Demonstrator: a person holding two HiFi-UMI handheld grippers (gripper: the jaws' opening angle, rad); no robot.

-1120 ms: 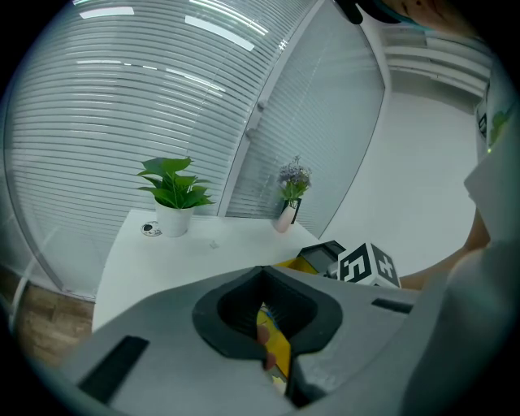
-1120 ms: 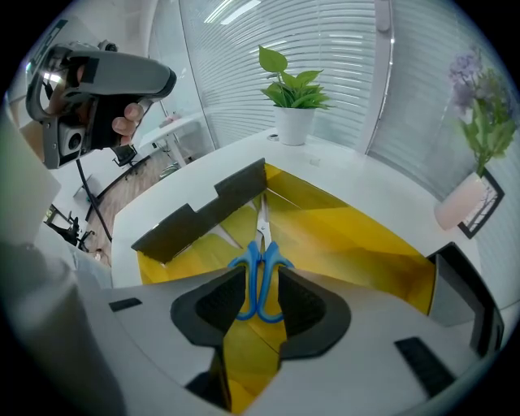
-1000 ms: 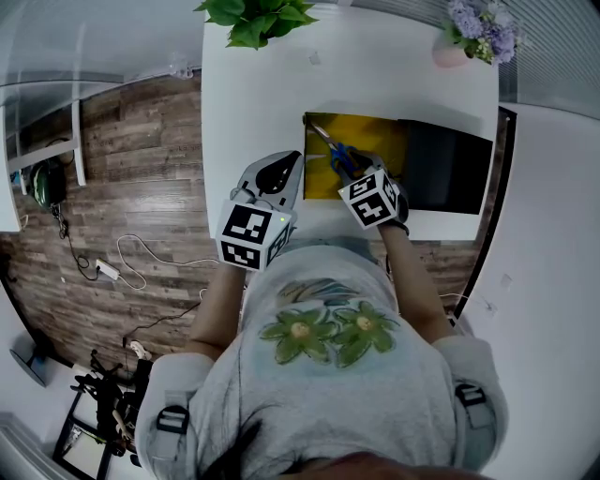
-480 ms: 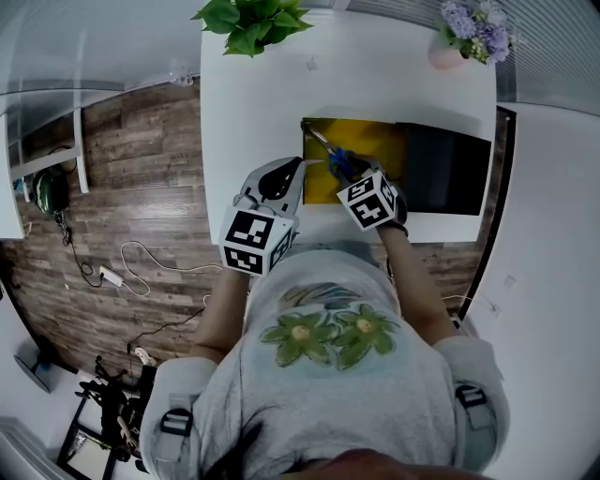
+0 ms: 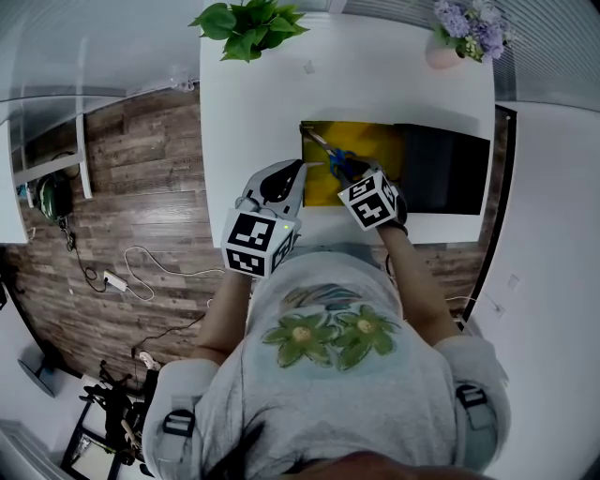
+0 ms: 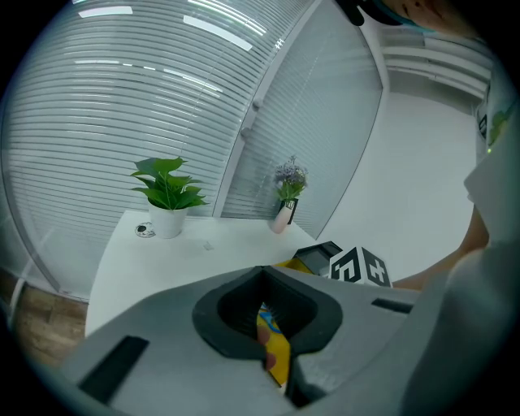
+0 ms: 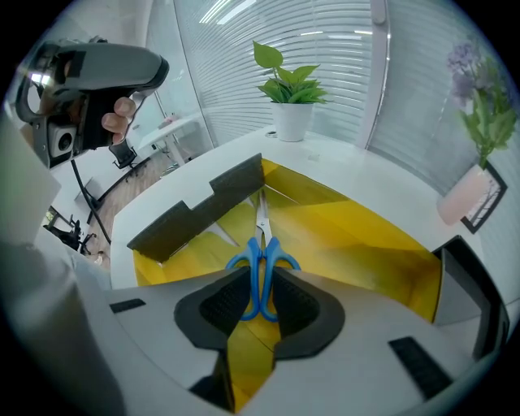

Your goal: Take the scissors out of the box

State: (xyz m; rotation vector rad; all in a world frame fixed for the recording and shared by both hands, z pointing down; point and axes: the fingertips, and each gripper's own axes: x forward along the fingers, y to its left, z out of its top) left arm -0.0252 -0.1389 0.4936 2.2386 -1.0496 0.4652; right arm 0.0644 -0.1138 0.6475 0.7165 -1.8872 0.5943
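Blue-handled scissors (image 7: 262,262) lie flat in the open yellow box (image 7: 357,236), blades pointing away from me. My right gripper (image 7: 260,305) points steeply down into the box, its jaws closing, with the handle loops between the dark pads; I see no firm press. In the head view the scissors (image 5: 339,161) lie just beyond the right gripper (image 5: 352,176). My left gripper (image 5: 298,169) hovers at the box's left edge. Its jaws (image 6: 272,341) show a narrow gap with only yellow box behind it.
The box's black lid (image 5: 445,173) lies open to the right, and a black flap (image 7: 203,207) stands at the box's left. A potted plant (image 5: 246,26) and a pink vase of flowers (image 5: 464,28) stand at the white table's far edge. Wooden floor lies left.
Both grippers keep their places by the box and the scissors lie where they were. Only the head camera's framing has drifted slightly.
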